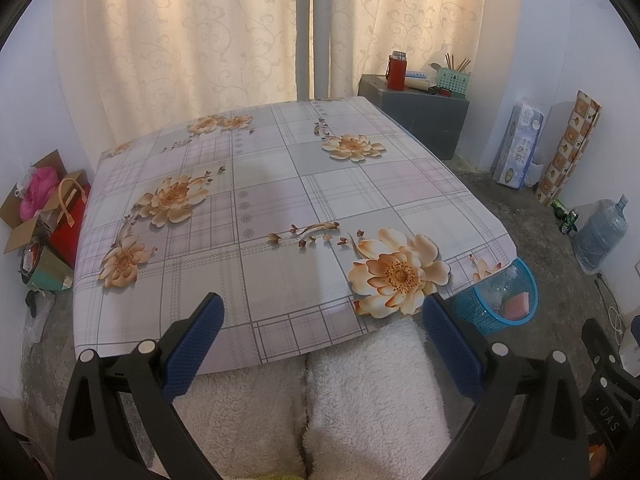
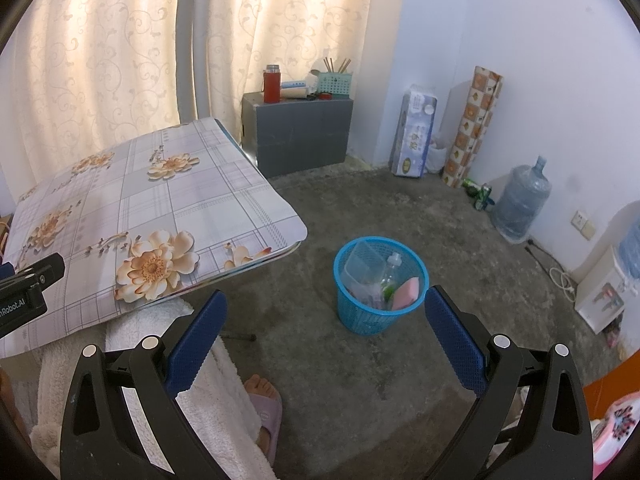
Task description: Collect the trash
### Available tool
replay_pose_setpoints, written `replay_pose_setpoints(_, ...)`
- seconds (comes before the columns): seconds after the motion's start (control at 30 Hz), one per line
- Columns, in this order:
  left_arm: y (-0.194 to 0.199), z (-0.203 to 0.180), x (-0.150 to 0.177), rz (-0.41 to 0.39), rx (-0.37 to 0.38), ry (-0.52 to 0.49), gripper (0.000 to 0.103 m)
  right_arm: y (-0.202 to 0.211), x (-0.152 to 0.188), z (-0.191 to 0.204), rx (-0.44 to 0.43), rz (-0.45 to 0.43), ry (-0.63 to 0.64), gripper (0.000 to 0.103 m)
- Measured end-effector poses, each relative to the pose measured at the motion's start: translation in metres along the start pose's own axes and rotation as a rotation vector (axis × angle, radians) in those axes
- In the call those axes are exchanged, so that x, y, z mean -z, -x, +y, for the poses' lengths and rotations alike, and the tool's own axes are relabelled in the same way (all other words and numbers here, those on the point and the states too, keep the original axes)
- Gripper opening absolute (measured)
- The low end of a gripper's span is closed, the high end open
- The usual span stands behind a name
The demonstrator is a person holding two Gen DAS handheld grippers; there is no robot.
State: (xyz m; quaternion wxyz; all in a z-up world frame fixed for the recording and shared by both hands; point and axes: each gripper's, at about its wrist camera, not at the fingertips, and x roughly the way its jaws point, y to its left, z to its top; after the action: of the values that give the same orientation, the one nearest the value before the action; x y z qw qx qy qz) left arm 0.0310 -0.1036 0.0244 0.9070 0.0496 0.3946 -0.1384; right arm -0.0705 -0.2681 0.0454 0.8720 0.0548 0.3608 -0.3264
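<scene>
cream patterned curtains fill the far wall, and a bare grey concrete floor spreads to the right. nearer sits a low table under a checked cloth with orange flowers; its top carries nothing. a person's lap in white fleecy trousers pushes under its near edge, and one foot in a lilac slipper shows on the floor.

beside the table's right corner stands a blue mesh waste basket, partly hidden by the cloth in the left view. inside lie a clear plastic tub, a clear bottle and something flat and pink; the rest beneath is too jumbled to make out.

left gripper hangs over the lap, jaws spread wide, holding nothing. right gripper hangs above the floor just short of the basket, also wide and empty.
</scene>
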Motion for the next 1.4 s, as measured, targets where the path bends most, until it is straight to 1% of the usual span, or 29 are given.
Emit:
replay_pose_setpoints(1.2,-0.0006,0.0021,-0.0023,0.003,0.002,0.001,0.097,0.0007,0.0012,0.0006,0.001,-0.001,-0.005,0.095)
replay_pose_setpoints(1.4,0.0031,-0.0032,0.0028,0.007,0.003,-0.004,0.097,0.0004,-0.0003,0.0021,0.001,-0.001,-0.006,0.095)
